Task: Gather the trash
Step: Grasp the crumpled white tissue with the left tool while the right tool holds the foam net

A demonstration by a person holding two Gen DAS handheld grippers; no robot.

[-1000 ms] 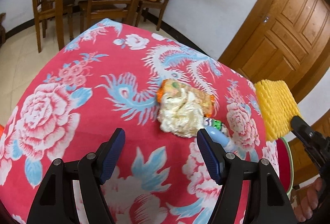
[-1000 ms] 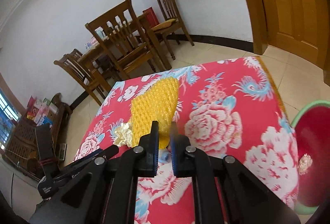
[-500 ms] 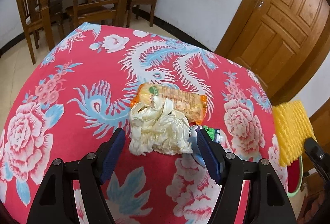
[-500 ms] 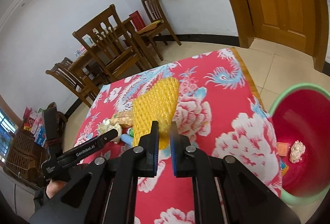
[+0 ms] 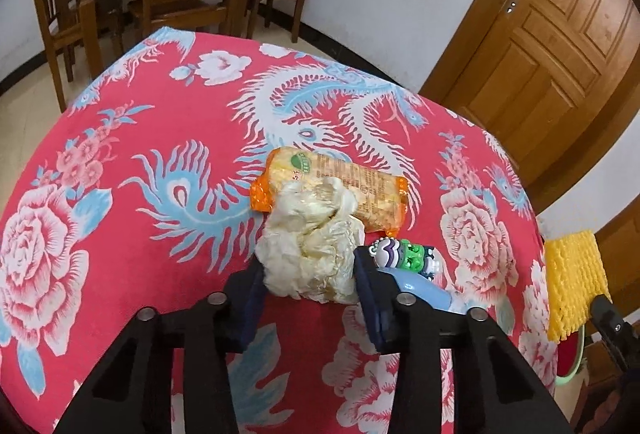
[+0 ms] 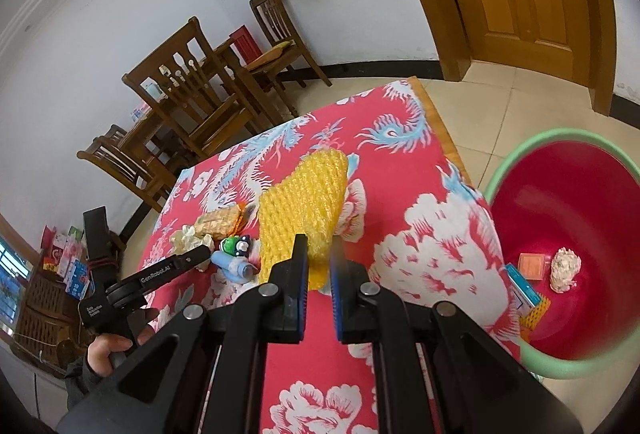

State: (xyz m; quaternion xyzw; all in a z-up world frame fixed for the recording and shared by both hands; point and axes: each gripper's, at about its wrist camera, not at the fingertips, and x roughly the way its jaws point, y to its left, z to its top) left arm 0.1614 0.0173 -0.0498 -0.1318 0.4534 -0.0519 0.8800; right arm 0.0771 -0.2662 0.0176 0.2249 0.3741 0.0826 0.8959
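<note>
Left gripper [image 5: 308,284]: jaws had just been closing, pads pressed against both sides of the crumpled tissue [image 5: 310,254] on the red tablecloth [image 5: 140,194]
Right gripper [image 6: 320,266]: clamped on the yellow foam net [image 6: 300,206], held above the cloth
Basin [image 6: 516,162]: on the floor beside the table, trash inside

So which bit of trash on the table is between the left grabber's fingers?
The crumpled white paper wad. The left gripper has just closed on it; the orange snack packet lies behind, untouched.
</note>
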